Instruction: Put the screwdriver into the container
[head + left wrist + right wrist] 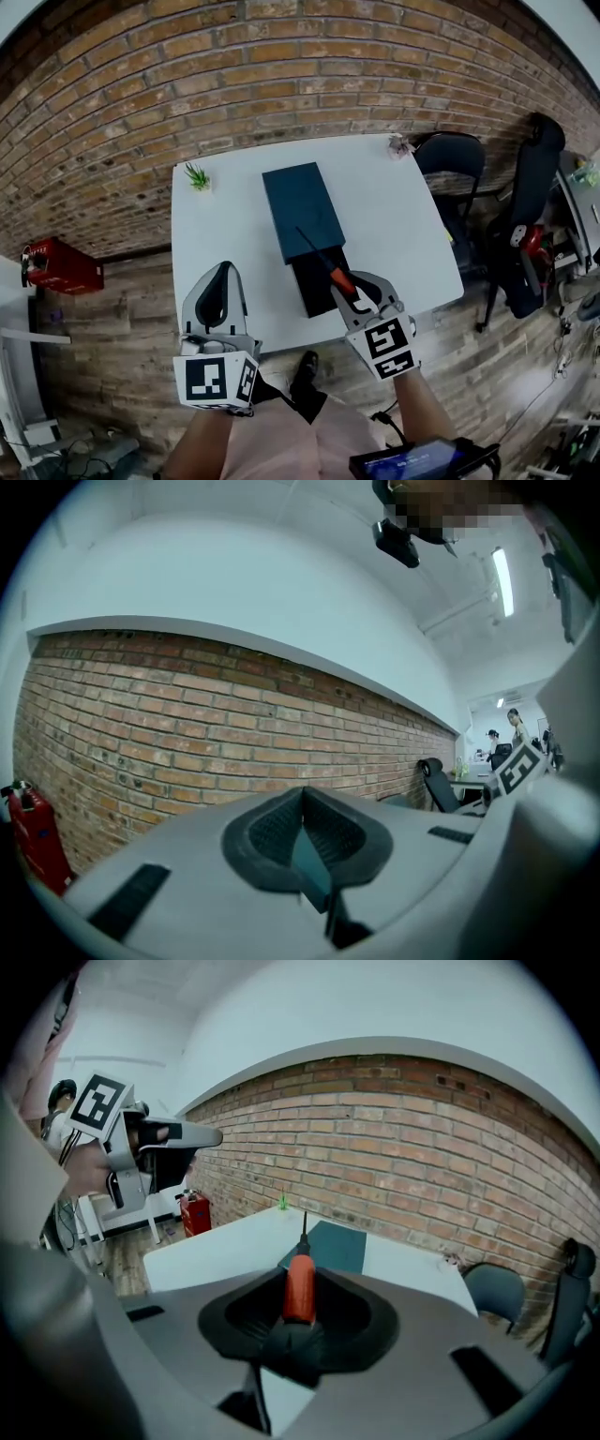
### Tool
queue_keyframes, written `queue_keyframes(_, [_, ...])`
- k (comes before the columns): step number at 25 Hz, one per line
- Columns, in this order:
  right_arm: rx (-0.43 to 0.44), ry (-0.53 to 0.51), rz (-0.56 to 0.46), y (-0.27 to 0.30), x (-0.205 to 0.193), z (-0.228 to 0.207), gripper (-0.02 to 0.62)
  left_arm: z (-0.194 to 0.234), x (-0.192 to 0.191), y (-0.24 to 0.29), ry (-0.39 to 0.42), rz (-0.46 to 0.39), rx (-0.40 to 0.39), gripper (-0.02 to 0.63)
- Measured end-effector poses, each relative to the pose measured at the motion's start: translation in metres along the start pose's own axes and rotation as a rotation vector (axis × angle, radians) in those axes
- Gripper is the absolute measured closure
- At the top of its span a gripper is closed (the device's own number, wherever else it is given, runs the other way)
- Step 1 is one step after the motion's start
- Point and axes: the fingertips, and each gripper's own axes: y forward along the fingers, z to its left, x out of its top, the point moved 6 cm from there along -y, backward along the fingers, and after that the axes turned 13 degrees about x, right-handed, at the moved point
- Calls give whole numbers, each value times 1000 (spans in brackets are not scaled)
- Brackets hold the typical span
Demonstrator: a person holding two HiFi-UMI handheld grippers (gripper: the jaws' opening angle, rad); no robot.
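now gripping screwdriver (299,1288) handle in right gripper (358,292) jaws, shaft aimed ahead over container (302,211); left gripper (218,292) jaws pressed together, empty, farther off.

The container (302,211) lies centrally on the table (225,244), plant (197,176) on its far-left corner, chair (450,155) at right.

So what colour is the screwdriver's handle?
The screwdriver has an orange-red handle, clearest in the right gripper view.
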Motion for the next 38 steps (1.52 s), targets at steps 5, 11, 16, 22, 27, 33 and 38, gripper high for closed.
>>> queue_keyframes(5, [45, 16, 68, 0, -42, 1, 488, -11, -22, 0, -8, 39, 18, 594])
queue_keyframes(11, [70, 33, 136, 9, -75, -4, 488, -15, -43, 3, -7, 75, 34, 594])
queue_keyframes(16, [87, 39, 183, 19, -85, -11, 487, -13, -53, 10, -9, 98, 33, 594])
queue_keyframes(22, [113, 50, 222, 32, -88, -17, 486, -16, -54, 22, -18, 105, 25, 594])
queue_keyframes(27, [132, 46, 247, 46, -92, -21, 486, -13, -57, 32, -16, 118, 30, 594])
queue_keyframes(33, [147, 42, 274, 60, -96, -24, 486, -11, -65, 43, -15, 143, 35, 594])
queue_keyframes(38, [169, 33, 293, 70, -95, -24, 485, -10, -69, 51, -17, 158, 32, 594])
